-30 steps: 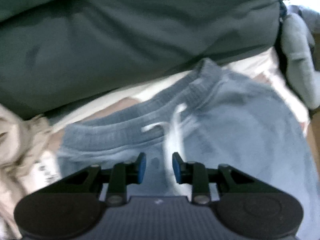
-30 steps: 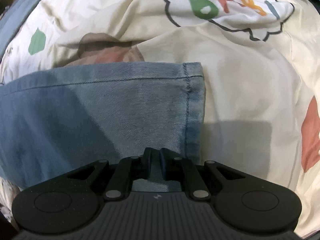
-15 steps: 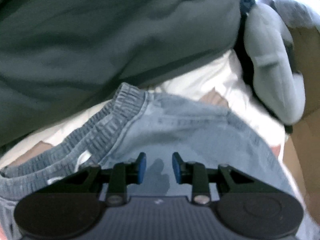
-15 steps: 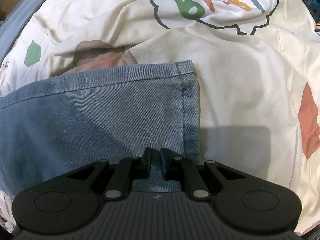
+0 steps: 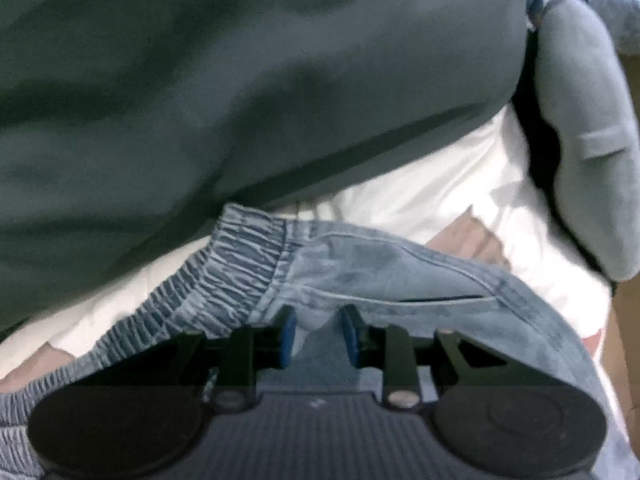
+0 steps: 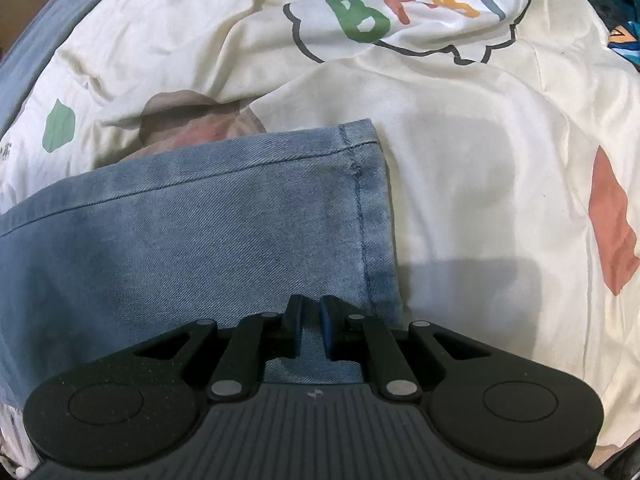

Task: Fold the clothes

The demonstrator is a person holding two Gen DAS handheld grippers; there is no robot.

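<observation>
Light blue jeans lie on a cream printed bedsheet (image 6: 480, 152). In the left wrist view I see their elastic waistband (image 5: 224, 276) and a side pocket (image 5: 420, 292). My left gripper (image 5: 317, 332) is open just behind the end of the waistband, with denim lying between its blue pads. In the right wrist view one jeans leg (image 6: 192, 232) stretches left, its stitched hem (image 6: 370, 208) on the right. My right gripper (image 6: 311, 328) is shut on the near edge of that leg, close to the hem corner.
A large dark green garment (image 5: 240, 80) fills the space beyond the waistband. A grey padded shape (image 5: 580, 140) stands at the right. The sheet (image 5: 420, 192) shows a cloud print with coloured letters (image 6: 408, 12). Patterned fabric (image 6: 624, 40) lies at the far right edge.
My left gripper has slid along the waistband from the white drawstring to the waistband's end by the pocket. The right gripper keeps its hold, and the hem has shifted slightly in view.
</observation>
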